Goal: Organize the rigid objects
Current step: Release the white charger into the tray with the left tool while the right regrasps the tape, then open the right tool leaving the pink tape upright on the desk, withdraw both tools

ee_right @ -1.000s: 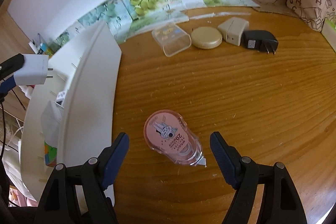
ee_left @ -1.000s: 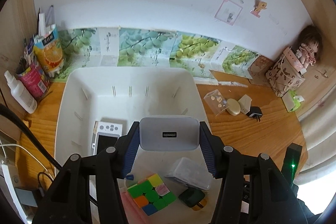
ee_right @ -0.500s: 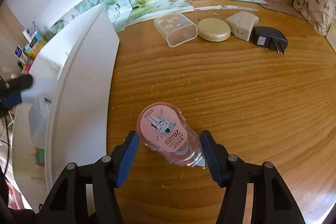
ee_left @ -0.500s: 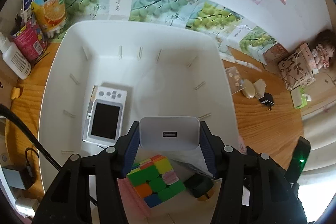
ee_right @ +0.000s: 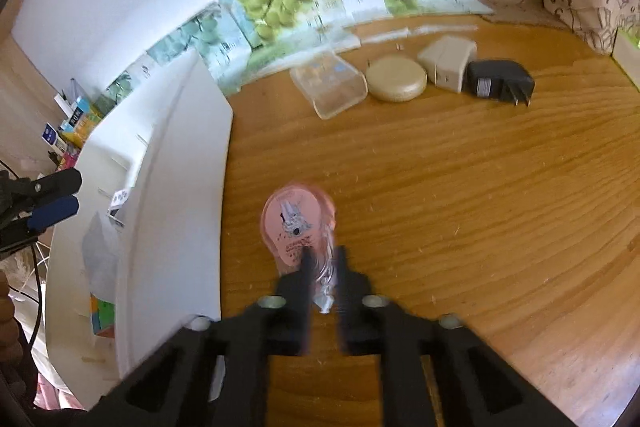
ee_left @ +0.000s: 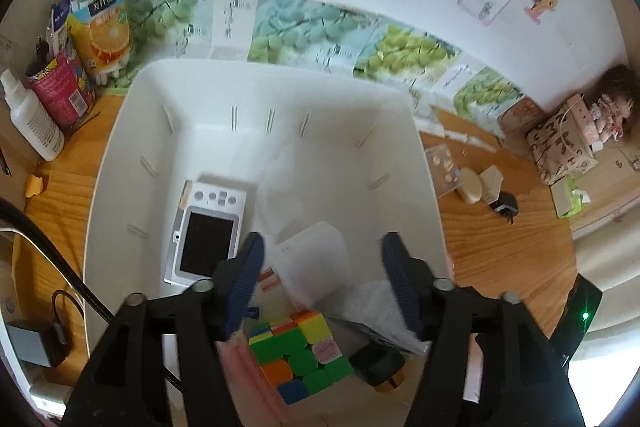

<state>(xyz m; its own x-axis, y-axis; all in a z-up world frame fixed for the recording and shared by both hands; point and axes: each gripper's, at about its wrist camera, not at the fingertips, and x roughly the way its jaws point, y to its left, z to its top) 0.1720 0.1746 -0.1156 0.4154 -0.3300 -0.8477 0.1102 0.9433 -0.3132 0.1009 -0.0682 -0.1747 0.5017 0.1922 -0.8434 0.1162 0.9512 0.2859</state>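
Note:
My left gripper (ee_left: pixel 322 259) is open above the white bin (ee_left: pixel 132 131). A white charger block (ee_left: pixel 310 261) lies blurred below it inside the bin, free of the fingers. Also in the bin are a white handheld device (ee_left: pixel 206 229), a colour cube (ee_left: pixel 298 353) and a clear case (ee_left: pixel 376 311). My right gripper (ee_right: pixel 323 269) is shut on the pink correction tape (ee_right: pixel 294 225), which is standing on edge on the wooden desk just right of the bin wall (ee_right: pixel 180 187). The left gripper (ee_right: pixel 48 203) shows at the left edge of the right wrist view.
On the desk at the back are a clear plastic box (ee_right: pixel 330 89), a beige round compact (ee_right: pixel 396 79), a beige adapter (ee_right: pixel 446 61) and a black plug (ee_right: pixel 498 83). A spray bottle (ee_left: pixel 30 123) and cartons (ee_left: pixel 100 27) stand left of the bin. A patterned bag (ee_left: pixel 562 141) stands at the right.
My left gripper opened and the white charger dropped into the bin. My right gripper closed on the pink correction tape, which turned up onto its edge.

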